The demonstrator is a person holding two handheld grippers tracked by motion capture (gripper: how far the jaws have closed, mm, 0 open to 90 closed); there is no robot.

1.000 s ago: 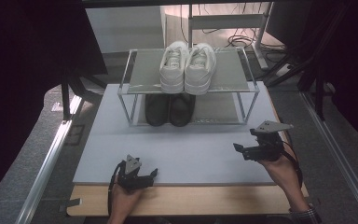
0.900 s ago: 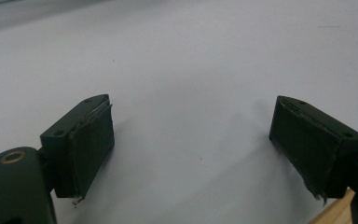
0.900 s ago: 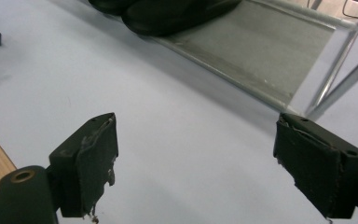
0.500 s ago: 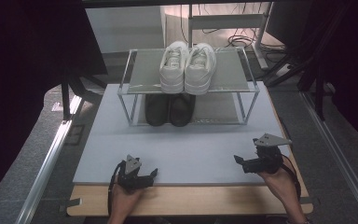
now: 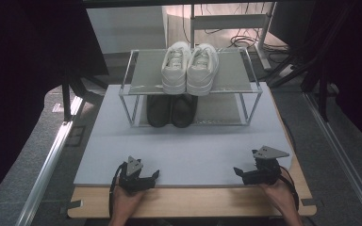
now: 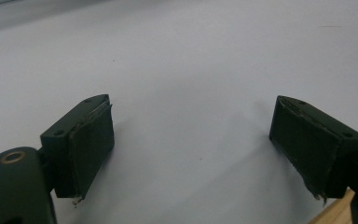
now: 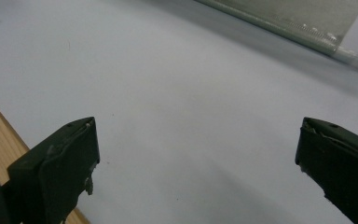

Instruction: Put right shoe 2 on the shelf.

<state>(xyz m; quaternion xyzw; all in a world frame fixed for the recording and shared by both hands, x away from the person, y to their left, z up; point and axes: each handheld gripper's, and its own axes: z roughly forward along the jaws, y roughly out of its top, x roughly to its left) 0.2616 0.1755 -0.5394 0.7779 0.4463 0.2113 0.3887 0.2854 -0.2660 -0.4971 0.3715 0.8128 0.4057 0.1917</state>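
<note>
Grey mat — both tongs, L & R, gaping, nothing between.

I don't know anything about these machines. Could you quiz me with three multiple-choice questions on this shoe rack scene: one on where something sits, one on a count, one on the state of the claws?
1. Where are the white shoes?
A. on the rack's top shelf
B. on the rack's bottom shelf
C. on the grey mat in front of the rack

2. How many pairs of shoes are on the rack?
A. one
B. two
C. three

3. How do the two claws stand?
A. both open and empty
B. both clamped on a shoe
C. one open, one holding a shoe

Answers:
1 A: the white pair rests on the upper shelf, above the black shoes.
2 B: one white pair above, one black pair below.
3 A: the left claw and right claw each show wide-apart jaws with bare grey mat between them.
</note>
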